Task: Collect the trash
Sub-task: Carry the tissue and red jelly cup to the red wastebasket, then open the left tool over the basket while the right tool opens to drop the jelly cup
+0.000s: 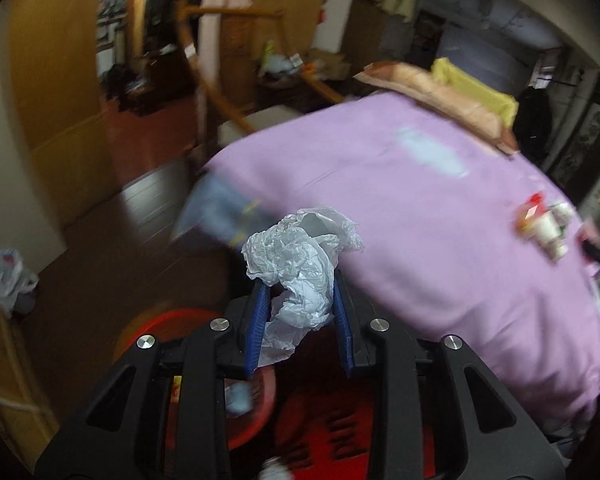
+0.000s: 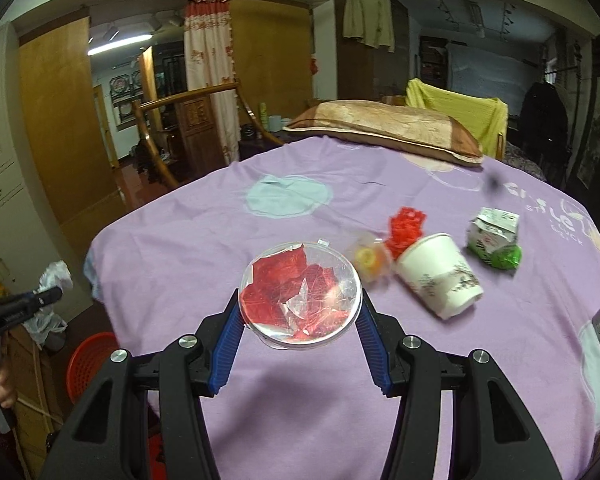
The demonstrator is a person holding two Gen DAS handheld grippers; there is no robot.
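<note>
Carry-to-bin step in hand: left tongs clamped on crumpled plastic wrap off the bed's left edge above the red basket, right tongs gripping a clear lid over the bed; next, release over basket.

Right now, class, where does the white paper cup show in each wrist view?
Left wrist view: paper cup at the far right edge, blurred, on the purple bedspread.
Right wrist view: cup right of centre, lying on its side.
Shared landmark: the brown pillow at the bed's far end.
</note>
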